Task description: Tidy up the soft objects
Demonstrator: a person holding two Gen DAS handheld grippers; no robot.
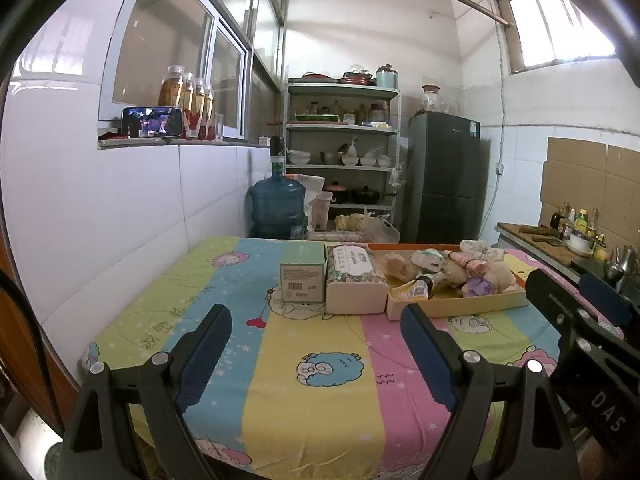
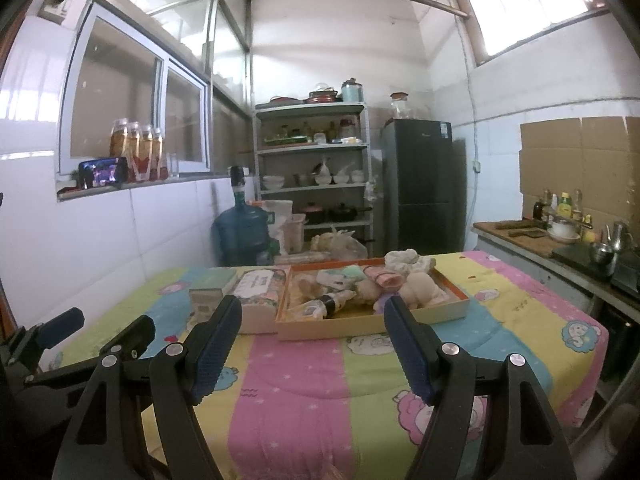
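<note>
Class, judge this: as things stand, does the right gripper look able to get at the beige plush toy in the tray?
Probably yes. The right gripper is open and empty, only bare tablecloth lies before the tray, and the beige plush toy sits uncovered near its front.

Tissue pack (image 1: 354,280) between box (image 1: 302,278) and tray (image 1: 460,307)

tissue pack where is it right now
In the left wrist view the tissue pack lies mid-table, between the small green box on its left and the tray on its right.

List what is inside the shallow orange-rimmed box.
The box holds a heap of plush toys, rolled cloth pieces and a dark-capped bottle. Whatever lies beneath the heap is covered.
</note>
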